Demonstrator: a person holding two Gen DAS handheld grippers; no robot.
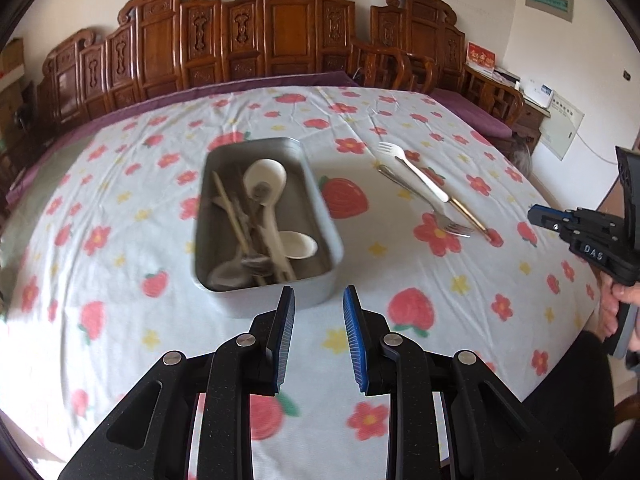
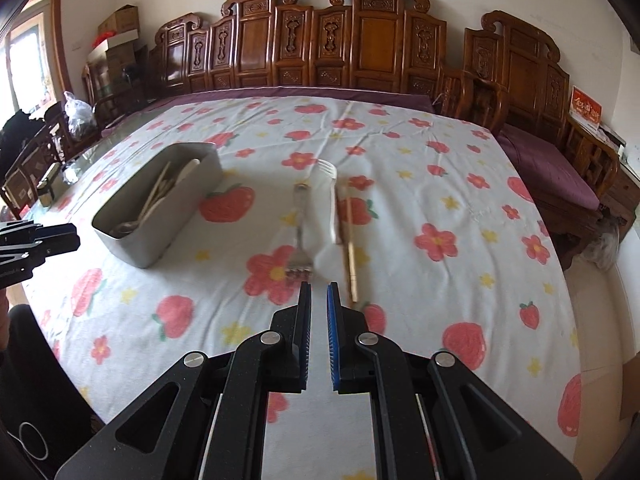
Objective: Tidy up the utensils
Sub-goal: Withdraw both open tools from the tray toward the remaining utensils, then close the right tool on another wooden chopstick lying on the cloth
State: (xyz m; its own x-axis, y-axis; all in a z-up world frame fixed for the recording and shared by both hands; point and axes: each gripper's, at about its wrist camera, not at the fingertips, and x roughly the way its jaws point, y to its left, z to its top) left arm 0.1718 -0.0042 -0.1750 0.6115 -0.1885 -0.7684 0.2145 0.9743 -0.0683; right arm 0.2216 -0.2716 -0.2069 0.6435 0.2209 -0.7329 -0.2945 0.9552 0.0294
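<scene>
L gripper (image 1: 319, 294) wide apart, R gripper (image 2: 319, 290) narrowly parted, both w/o load; 2 forks (image 2: 301, 232) beside bin (image 1: 320, 216).

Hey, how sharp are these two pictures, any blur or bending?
Left wrist view: gray tray and its utensils smeared, white fork crisper. Right wrist view: the forks blurred. Both: fisheye bends the tablecloth edges, corners black.

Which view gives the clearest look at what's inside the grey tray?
The left wrist view: it looks down into the grey tray, showing white spoons and chopsticks. The right wrist view sees mostly its side wall, with only some utensil ends showing.
</scene>
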